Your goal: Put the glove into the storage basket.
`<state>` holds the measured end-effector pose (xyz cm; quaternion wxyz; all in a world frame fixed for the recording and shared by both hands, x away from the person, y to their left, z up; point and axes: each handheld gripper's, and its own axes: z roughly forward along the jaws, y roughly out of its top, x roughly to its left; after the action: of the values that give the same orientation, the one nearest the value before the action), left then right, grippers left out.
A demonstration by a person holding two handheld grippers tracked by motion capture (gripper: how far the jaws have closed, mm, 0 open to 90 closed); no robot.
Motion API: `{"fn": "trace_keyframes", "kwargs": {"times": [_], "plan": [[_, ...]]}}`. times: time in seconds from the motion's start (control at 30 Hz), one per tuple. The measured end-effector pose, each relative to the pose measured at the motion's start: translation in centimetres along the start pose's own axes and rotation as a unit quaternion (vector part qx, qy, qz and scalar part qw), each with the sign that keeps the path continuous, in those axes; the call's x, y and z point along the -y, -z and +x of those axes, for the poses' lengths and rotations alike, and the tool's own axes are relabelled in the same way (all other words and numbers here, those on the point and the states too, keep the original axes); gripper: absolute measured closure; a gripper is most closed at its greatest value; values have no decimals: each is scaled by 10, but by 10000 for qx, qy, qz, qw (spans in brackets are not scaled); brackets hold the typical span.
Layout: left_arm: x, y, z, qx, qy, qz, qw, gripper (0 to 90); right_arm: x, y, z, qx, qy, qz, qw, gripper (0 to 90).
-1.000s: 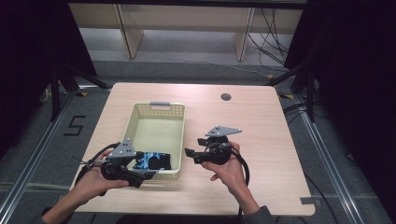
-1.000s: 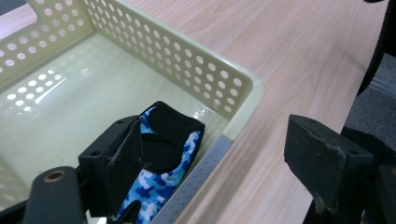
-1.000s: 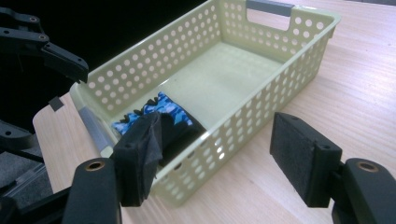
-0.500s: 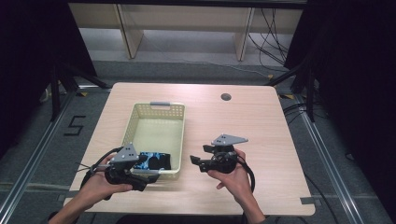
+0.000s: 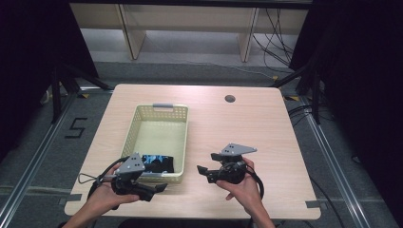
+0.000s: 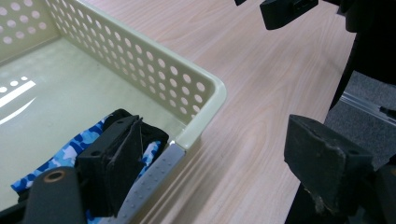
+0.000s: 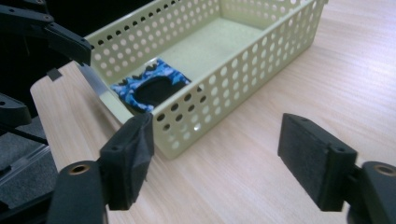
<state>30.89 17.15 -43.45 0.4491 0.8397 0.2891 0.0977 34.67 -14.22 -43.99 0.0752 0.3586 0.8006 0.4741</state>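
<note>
On my wooden table (image 5: pixel 266 123), both tongs, left (image 5: pixel 154 189) and right (image 5: pixel 204 171), gaped empty at six o'clock, since the blue cloth (image 5: pixel 157 164) already lay in the basket (image 5: pixel 142 124).

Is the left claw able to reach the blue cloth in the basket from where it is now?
Probably yes. The left claw is open beside the basket corner, the blue cloth lies just inside, uncovered; only the low wall must be cleared.

Table and surroundings
Wooden table (image 5: pixel 266 128) with a round hole (image 5: pixel 230 99) at 1 o'clock; grey floor (image 5: pixel 190 71) beyond, cables (image 5: pixel 266 42) at 1 o'clock.
</note>
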Motion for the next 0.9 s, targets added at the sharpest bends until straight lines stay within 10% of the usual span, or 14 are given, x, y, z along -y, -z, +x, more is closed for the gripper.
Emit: {"fn": "trace_keyframes", "kwargs": {"times": [0.9], "plan": [[28,-12,-38,351,-300,157,9988,188,42,19,8,1,-80,126,9999,239]]}}
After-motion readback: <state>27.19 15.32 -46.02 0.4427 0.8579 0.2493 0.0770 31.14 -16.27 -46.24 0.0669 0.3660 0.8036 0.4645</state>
